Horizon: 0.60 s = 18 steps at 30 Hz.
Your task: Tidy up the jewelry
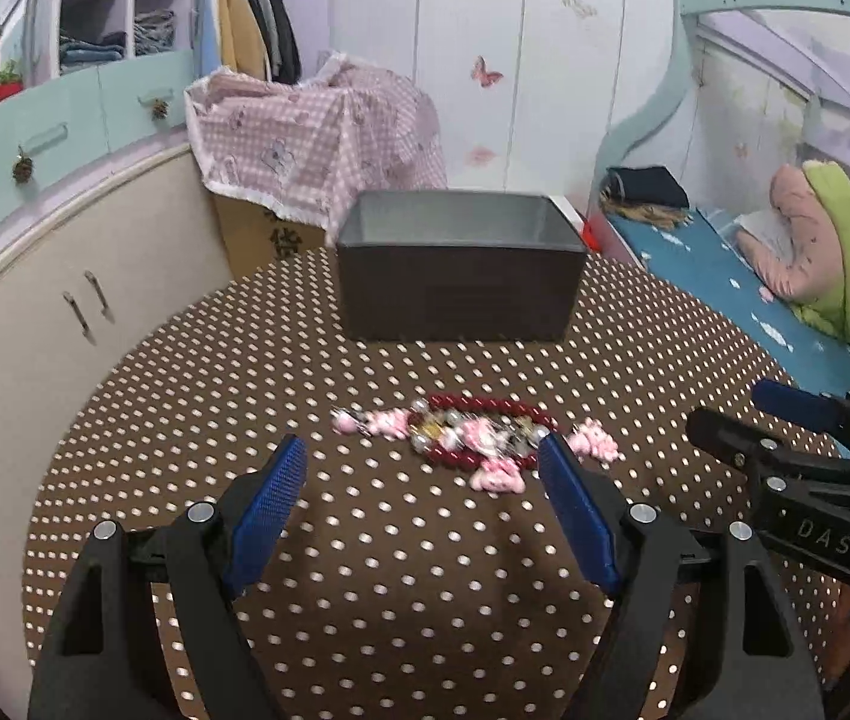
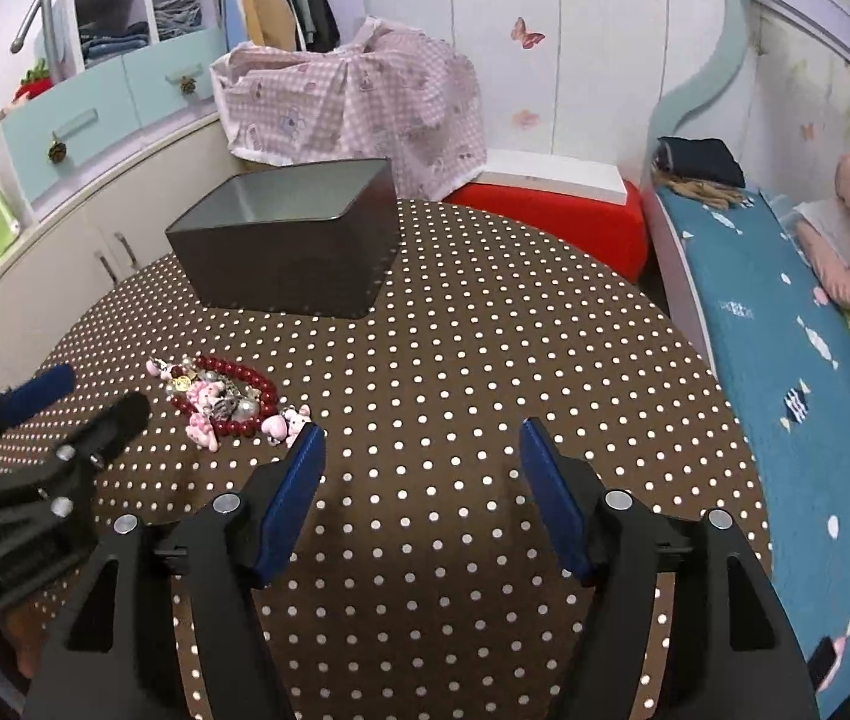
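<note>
A pile of jewelry lies on the brown polka-dot table (image 1: 365, 570): a dark red bead bracelet (image 1: 485, 405) tangled with pink charm pieces (image 1: 497, 480). My left gripper (image 1: 425, 450) is open and empty, just short of the pile. A dark grey open box (image 1: 455, 288) stands behind the pile. In the right wrist view the bracelet (image 2: 245, 375) and pink charms (image 2: 203, 435) lie to the left of my right gripper (image 2: 422, 438), which is open and empty over bare table (image 2: 455, 360). The box (image 2: 287, 264) stands at the far left. Each gripper shows in the other's view: the right one (image 1: 737, 414) and the left one (image 2: 98, 396).
A cream cabinet (image 1: 35, 330) borders the table on the left. A pink checked cloth covers a carton (image 1: 317, 144) behind the box. A red stool with a white board (image 2: 557, 210) stands past the table's far edge. A bed with a blue sheet (image 2: 785, 360) runs along the right.
</note>
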Tool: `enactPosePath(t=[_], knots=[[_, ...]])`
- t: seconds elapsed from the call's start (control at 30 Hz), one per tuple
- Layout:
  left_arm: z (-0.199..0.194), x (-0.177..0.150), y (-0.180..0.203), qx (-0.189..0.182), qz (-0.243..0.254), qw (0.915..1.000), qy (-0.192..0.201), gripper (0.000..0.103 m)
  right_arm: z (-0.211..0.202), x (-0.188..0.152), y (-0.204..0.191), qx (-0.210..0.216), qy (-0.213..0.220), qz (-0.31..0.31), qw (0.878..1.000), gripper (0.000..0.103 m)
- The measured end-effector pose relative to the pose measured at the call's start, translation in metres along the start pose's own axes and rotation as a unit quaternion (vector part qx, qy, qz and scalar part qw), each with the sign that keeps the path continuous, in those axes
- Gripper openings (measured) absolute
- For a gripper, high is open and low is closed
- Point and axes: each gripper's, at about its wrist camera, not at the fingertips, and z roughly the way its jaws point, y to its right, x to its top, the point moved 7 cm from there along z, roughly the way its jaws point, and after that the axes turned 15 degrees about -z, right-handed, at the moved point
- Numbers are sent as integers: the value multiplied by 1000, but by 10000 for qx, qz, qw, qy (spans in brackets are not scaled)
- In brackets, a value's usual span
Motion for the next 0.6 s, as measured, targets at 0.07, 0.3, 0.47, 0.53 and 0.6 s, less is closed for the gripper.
enactPosePath(t=[0.07,0.3,0.47,0.53,0.6], knots=[[5,-4,3,-37,-1,9999,-136,65,3,-2,1,50,6,27,10000,65],[16,-11,10,-124,27,9993,-356,56,13,-5,4,187,-66,67,9998,65],[26,-15,15,-98,107,9981,-596,37,17,-6,2,299,-82,75,9995,65],[31,-19,16,-61,119,9971,-745,35,17,-5,-1,326,-90,59,9994,65],[35,-20,14,-61,69,9965,-829,35,18,-5,-2,338,-99,44,9994,65]])
